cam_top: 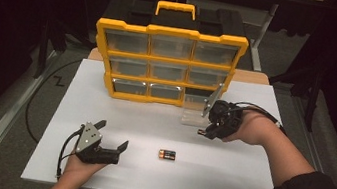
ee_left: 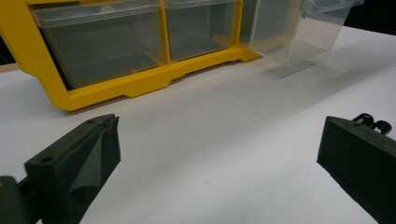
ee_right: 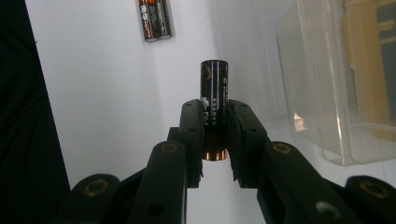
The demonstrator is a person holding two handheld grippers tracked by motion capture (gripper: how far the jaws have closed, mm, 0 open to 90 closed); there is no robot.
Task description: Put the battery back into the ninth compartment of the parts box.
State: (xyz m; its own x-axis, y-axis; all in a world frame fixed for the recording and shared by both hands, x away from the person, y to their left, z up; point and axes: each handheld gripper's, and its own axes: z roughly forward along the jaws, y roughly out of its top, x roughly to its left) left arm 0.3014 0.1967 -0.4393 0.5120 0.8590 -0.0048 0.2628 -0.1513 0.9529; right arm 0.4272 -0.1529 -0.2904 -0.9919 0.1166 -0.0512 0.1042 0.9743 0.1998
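My right gripper (ee_right: 215, 121) is shut on a black battery (ee_right: 214, 93), which sticks out past the pads. In the high view this gripper (cam_top: 207, 130) hovers right beside a clear drawer (cam_top: 193, 112) pulled out of the bottom right slot of the yellow organizer (cam_top: 168, 59). That clear drawer (ee_right: 327, 84) lies just right of the held battery. Two more batteries (cam_top: 167, 155) lie side by side on the white table (cam_top: 224, 183). My left gripper (cam_top: 112, 135) rests open at the front left, its jaws wide apart with nothing between them (ee_left: 219, 154).
The organizer (ee_left: 140, 84) has three rows of clear drawers and a yellow carry handle (cam_top: 175, 8). The pulled-out drawer (ee_left: 299, 28) looks empty. The pair of batteries (ee_right: 154, 18) lies beyond the held one. Dark floor surrounds the table.
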